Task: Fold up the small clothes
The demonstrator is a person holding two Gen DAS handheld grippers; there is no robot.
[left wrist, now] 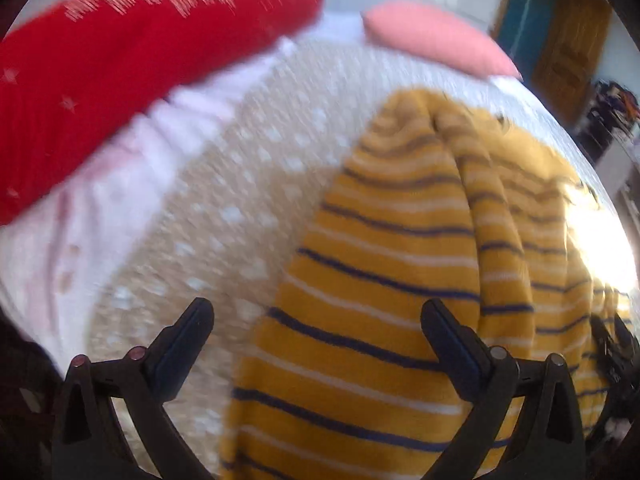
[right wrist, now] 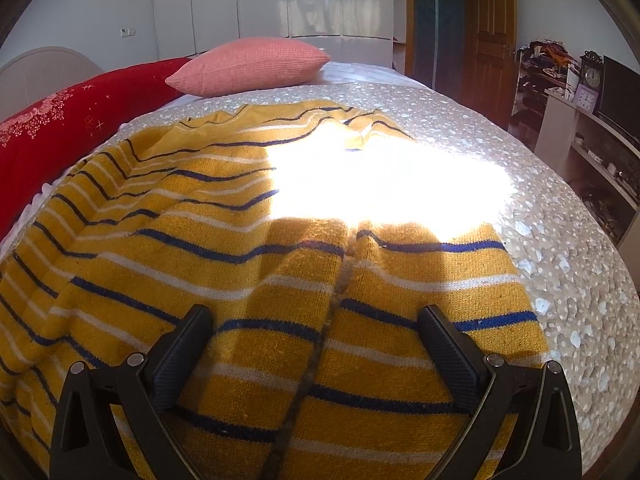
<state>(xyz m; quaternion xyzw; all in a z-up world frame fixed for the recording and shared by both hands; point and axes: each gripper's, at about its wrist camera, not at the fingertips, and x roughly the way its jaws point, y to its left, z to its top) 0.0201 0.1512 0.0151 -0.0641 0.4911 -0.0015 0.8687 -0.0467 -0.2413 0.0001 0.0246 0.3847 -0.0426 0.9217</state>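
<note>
Sweater (right wrist: 224, 264) flat on bed (right wrist: 560, 248); both tools (left wrist: 316, 316) (right wrist: 316, 322) apart; pink pillow (right wrist: 252, 66) behind.

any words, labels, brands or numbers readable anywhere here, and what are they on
No readable text in either view.
Two clocks on the shelf at right: dials visible, numerals too small to read.
Red cushion: pale flower and star pattern only, no letters.
Striped yellow sweater: no label or tag showing.
Pink pillow: plain.
Left wrist view is motion-blurred.
</note>
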